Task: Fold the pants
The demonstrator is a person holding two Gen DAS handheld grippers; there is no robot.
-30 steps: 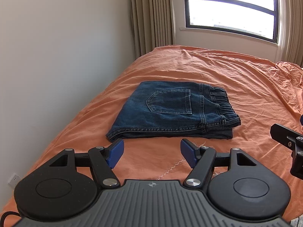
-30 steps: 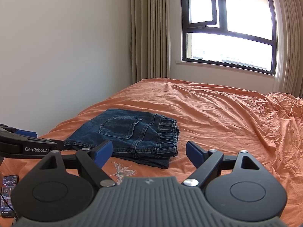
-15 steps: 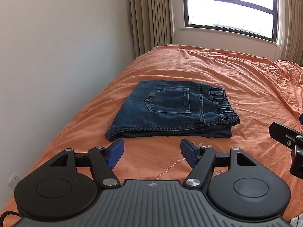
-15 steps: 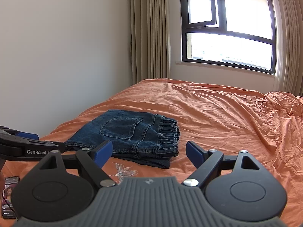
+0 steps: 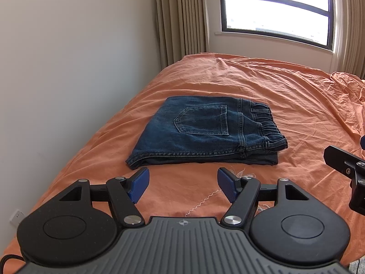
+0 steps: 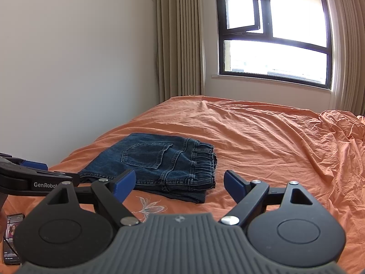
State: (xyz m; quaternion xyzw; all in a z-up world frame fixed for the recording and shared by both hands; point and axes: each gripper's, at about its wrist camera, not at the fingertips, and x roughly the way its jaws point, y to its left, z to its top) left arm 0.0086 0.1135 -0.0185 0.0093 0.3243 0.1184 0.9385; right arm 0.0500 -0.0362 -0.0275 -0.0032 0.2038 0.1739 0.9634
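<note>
Dark blue jeans (image 5: pixel 205 132) lie folded into a compact rectangle on the orange bed sheet (image 5: pixel 285 96), back pocket up and elastic waistband to the right. In the right wrist view the same jeans (image 6: pixel 155 159) sit left of centre. My left gripper (image 5: pixel 182 182) hovers open just in front of the jeans' near edge, nothing between its blue pads. My right gripper (image 6: pixel 178 182) is open too, held back from the waistband corner and empty. Part of the other gripper shows at each view's edge.
A white wall (image 5: pixel 68 68) runs close along the bed's left side. Beige curtains (image 6: pixel 180 38) and a dark-framed window (image 6: pixel 273 45) stand beyond the bed. A phone (image 6: pixel 11 237) lies at the near left. Rumpled sheet bunches at the far right (image 6: pixel 337 132).
</note>
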